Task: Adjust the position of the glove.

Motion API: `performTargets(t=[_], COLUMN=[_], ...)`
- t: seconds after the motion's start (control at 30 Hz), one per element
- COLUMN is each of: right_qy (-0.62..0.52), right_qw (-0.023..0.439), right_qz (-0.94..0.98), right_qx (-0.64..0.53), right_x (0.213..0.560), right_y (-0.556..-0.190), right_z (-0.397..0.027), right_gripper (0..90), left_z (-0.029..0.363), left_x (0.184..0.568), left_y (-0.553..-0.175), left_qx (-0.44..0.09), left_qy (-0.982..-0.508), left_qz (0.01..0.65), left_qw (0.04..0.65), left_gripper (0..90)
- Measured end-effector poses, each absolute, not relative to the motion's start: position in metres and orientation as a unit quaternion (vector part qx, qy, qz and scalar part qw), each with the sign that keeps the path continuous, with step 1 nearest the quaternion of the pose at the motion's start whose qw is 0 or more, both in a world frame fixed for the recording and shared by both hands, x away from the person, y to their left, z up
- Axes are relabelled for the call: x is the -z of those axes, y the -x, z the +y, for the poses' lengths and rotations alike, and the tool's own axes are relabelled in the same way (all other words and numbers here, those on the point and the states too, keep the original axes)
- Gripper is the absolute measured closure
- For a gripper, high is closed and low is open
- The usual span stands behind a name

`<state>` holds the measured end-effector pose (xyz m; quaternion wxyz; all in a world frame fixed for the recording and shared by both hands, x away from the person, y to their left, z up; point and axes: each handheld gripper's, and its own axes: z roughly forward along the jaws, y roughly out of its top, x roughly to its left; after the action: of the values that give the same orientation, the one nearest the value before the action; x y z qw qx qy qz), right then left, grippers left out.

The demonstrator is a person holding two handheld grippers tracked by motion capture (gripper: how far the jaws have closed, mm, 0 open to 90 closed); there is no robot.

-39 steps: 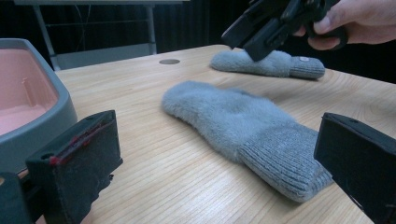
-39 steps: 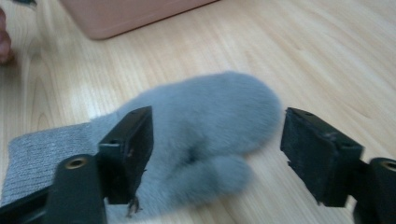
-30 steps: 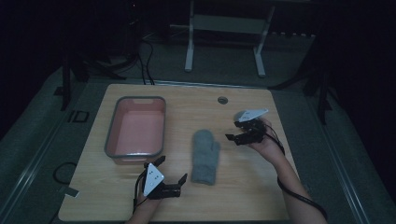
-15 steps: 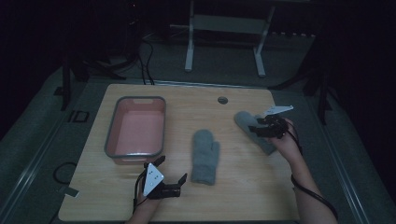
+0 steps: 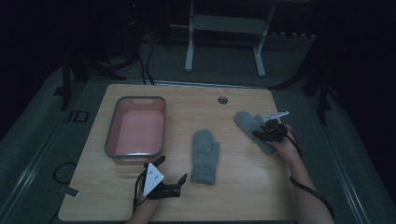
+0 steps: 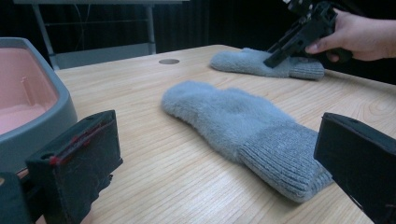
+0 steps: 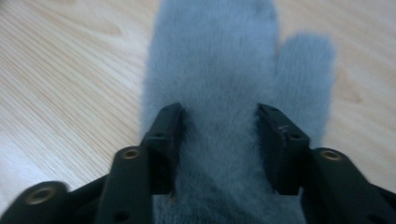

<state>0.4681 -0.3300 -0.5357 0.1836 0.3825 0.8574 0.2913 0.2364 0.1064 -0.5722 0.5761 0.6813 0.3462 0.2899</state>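
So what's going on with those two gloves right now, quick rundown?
Right hand-held gripper open, straddling far mitten. Left hand-held gripper open, idle near middle mitten. Nothing blocking.

A wooden table (image 5: 243, 186) carries a pink bin (image 5: 136, 130) and two grey mittens (image 5: 206, 155) (image 5: 251, 125).

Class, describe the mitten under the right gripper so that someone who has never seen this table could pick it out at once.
Start at the wooden table, with the pink tray on its left. Two grey mittens lie to the tray's right. The wanted mitten lies nearest the right edge, angled, with the right gripper pressed onto it, jaws apart; the other mitten lies untouched mid-table.
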Motion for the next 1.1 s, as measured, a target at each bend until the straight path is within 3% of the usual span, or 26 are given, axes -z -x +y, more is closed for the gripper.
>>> performTargets(t=[0.43, 0.77, 1.1], right_qy=[-0.423, -0.464, -0.507], right_qw=[0.205, 0.21, 0.261], right_qz=[0.82, 0.781, 0.731], right_qx=[-0.327, -0.36, -0.375], right_x=[0.541, 0.519, 0.486], right_y=[-0.456, -0.435, -0.399], right_z=[-0.326, -0.314, -0.307], right_gripper=[80.6, 82.3, 82.5], left_z=[0.107, 0.107, 0.106], left_x=[0.572, 0.572, 0.572], left_y=[-0.236, -0.236, -0.236], left_qx=[-0.291, -0.29, -0.293], left_qy=[-0.68, -0.679, -0.678], left_qz=[0.348, 0.349, 0.347], left_qw=[0.576, 0.577, 0.578], left_gripper=[0.9, 0.9, 0.8])
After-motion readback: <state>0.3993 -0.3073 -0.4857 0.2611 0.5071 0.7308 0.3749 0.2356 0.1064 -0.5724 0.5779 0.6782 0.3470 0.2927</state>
